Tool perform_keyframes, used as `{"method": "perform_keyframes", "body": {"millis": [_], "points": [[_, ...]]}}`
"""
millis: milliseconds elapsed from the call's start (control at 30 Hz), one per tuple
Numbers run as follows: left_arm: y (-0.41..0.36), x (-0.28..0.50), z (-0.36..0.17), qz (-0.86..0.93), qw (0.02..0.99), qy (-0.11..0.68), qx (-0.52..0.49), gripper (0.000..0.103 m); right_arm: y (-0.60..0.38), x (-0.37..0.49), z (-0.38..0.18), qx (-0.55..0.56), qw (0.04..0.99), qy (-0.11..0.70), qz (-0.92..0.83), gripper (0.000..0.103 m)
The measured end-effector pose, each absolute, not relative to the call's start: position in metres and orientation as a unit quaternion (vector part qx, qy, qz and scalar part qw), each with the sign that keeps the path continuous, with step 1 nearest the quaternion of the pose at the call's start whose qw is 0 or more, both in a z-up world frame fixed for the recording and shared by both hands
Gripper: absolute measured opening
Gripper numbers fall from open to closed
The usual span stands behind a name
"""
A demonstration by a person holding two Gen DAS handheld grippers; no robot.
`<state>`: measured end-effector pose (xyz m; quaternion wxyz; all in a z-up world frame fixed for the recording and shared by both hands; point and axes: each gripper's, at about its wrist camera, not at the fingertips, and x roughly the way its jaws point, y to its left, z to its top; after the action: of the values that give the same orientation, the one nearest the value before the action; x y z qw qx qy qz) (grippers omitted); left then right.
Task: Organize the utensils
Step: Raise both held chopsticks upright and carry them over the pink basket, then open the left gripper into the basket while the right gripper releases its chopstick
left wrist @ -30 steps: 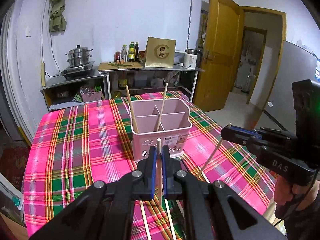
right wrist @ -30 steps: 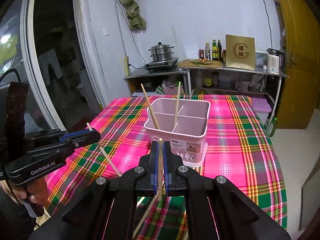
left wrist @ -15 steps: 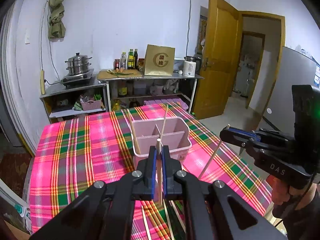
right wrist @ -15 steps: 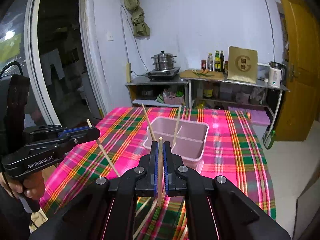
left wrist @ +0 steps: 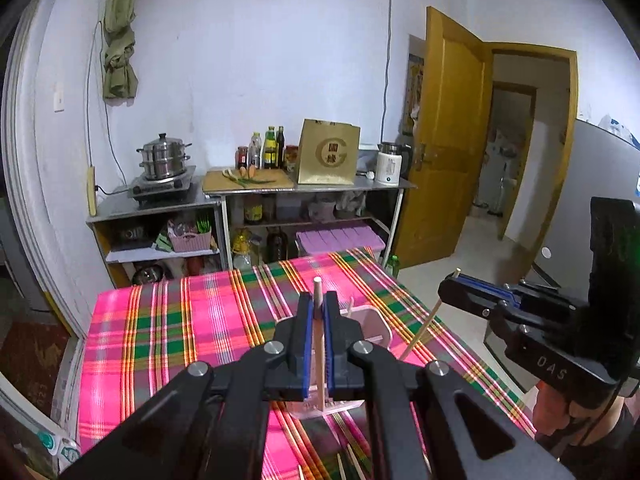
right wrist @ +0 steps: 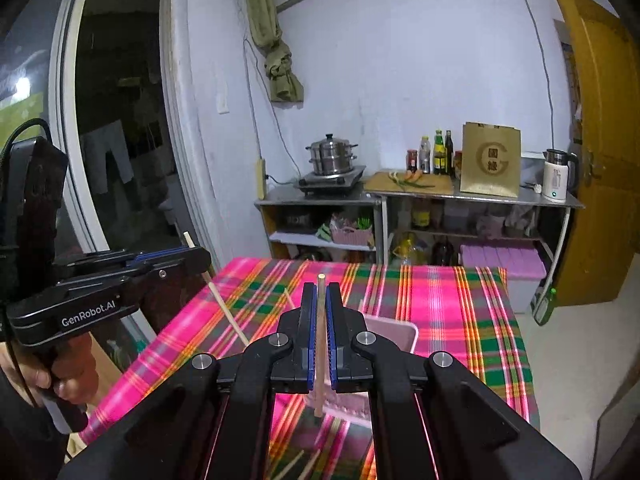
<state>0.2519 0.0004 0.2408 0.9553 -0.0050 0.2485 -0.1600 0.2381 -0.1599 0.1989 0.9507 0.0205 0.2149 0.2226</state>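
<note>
We are holding both tools above a table [left wrist: 168, 328] that is wearing a pink, green and yellow plaid cloth, with a white wall and steel kitchen shelves [left wrist: 248, 200] standing behind it. On the cloth a pale pink utensil caddy [left wrist: 376, 322] is sitting, mostly hiding behind our tools; in the right wrist view only its rim [right wrist: 394, 330] is showing. The tip of a stick is poking up out of it just left of that rim, though we cannot tell which compartment it is standing in.

Our left gripper [left wrist: 318, 340] is clamping its blue pads on a wooden chopstick [left wrist: 319, 344] that is standing nearly upright between them, its tip rising above the fingers. Our right gripper [right wrist: 320, 336] is pinching a second chopstick [right wrist: 320, 344] the same way. Each tool is also showing in the other's camera, held by a hand, with its stick slanting down below the closed fingers.

More loose chopsticks [left wrist: 352, 456] are lying on the cloth on the near side of the caddy.
</note>
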Motion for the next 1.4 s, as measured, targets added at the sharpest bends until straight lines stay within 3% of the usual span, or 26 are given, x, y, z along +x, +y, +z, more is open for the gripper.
{"method": "perform_keyframes", "body": {"millis": [533, 1400], "points": [[-0.001, 0.304, 0.218, -0.149, 0.952, 0.267, -0.015, 0.006, -0.157, 0.286, 0.191, 0.041, 0.952, 0.214, 0.215, 0.004], [0.005, 0.33, 0.144, -0.138, 0.935, 0.327, -0.023, 0.006, -0.153, 0.32, 0.118, 0.046, 0.928, 0.301, 0.213, 0.005]]}}
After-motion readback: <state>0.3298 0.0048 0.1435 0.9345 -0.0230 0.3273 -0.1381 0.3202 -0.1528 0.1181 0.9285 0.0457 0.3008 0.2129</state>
